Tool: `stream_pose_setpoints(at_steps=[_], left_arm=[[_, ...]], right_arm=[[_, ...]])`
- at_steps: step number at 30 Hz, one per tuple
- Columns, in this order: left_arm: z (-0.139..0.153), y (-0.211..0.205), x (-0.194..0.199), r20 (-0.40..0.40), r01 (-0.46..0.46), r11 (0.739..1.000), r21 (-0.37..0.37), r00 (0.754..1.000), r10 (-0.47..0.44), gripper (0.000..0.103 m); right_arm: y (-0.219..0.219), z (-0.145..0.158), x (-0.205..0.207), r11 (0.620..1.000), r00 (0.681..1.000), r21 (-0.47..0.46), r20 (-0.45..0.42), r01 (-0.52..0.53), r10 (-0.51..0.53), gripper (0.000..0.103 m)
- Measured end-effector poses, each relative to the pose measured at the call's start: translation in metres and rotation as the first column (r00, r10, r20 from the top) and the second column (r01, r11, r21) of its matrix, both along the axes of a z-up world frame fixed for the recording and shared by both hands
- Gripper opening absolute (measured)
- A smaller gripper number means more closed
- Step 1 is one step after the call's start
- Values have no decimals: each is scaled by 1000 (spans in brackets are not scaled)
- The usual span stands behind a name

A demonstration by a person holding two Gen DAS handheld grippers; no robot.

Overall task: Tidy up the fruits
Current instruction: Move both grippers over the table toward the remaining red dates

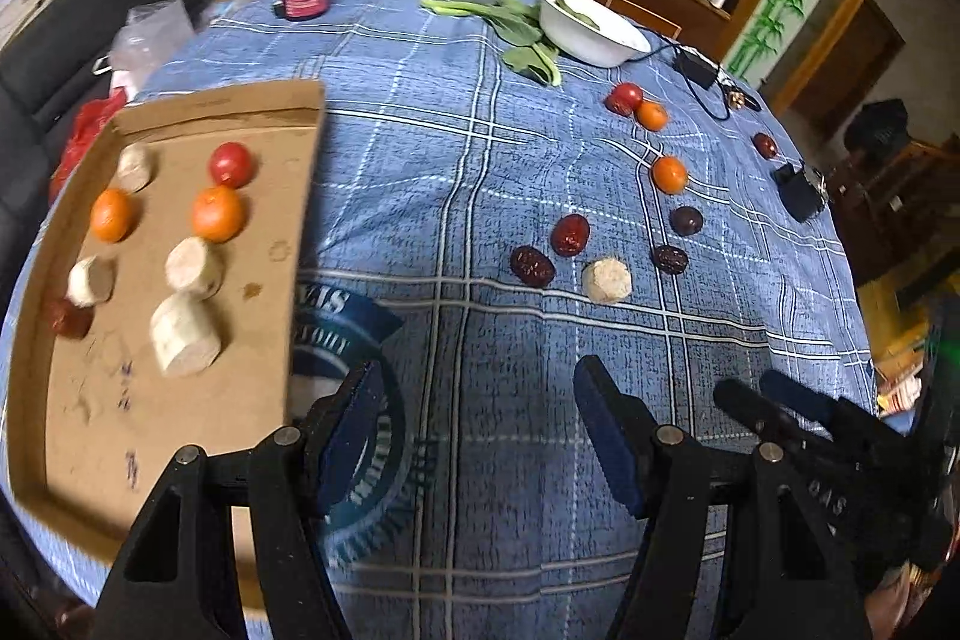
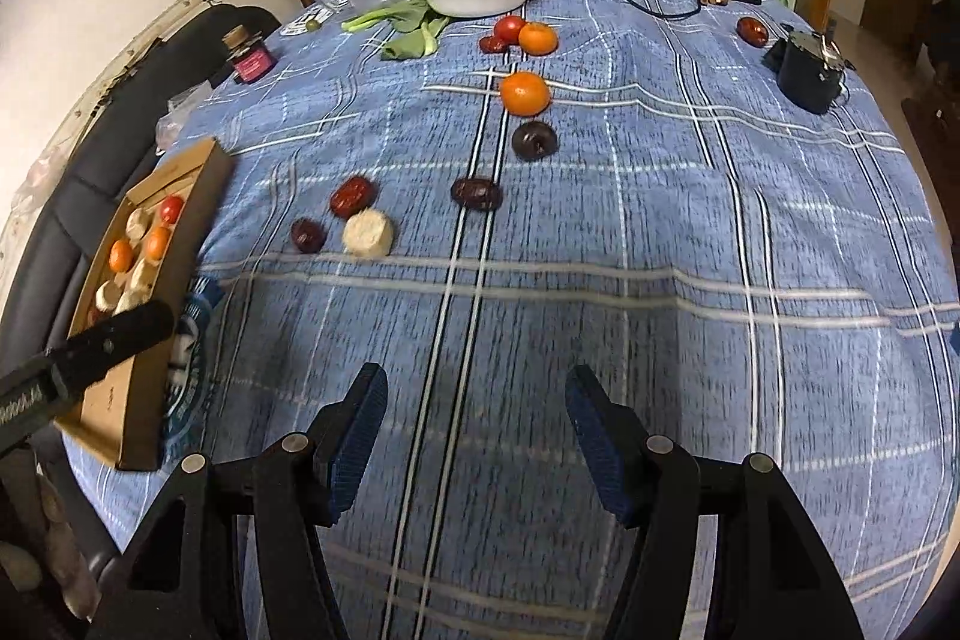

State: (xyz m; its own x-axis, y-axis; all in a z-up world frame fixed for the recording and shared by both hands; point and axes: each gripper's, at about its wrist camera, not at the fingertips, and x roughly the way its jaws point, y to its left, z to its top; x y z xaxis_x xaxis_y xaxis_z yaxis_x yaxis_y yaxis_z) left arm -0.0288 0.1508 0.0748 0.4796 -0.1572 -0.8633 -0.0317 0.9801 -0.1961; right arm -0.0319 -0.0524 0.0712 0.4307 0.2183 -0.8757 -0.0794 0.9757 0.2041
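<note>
While your left gripper [image 1: 474, 436] and right gripper [image 2: 471, 436] both hover spread and empty, the loose fruits [image 2: 360, 196] lie well ahead on the tablecloth [image 2: 660, 220], right of the cardboard tray [image 1: 180, 112].

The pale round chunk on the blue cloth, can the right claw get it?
Probably yes. The right claw is open and empty, the pale chunk lies ahead to its left on bare cloth; only two dates sit close.
</note>
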Motion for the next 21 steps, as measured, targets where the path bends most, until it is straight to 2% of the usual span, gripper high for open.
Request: stream_pose_setpoints(at_steps=[6,11,16,21], left_arm=[[-12,-5,29,-24,69,997,-23,997,-70,63],[-13,-5,54,-13,96,995,-21,995,-96,61],[-18,-4,66,-22,121,993,-10,992,-121,57],[-21,-11,74,-21,160,986,-35,987,-161,57]], right_arm=[[0,-5,27,1000,1000,14,-4,20,-20,66],[24,-6,38,998,999,33,9,-49,49,66],[45,-9,47,996,995,-6,32,-93,93,66],[18,-9,59,1000,999,-1,42,10,-9,66]])
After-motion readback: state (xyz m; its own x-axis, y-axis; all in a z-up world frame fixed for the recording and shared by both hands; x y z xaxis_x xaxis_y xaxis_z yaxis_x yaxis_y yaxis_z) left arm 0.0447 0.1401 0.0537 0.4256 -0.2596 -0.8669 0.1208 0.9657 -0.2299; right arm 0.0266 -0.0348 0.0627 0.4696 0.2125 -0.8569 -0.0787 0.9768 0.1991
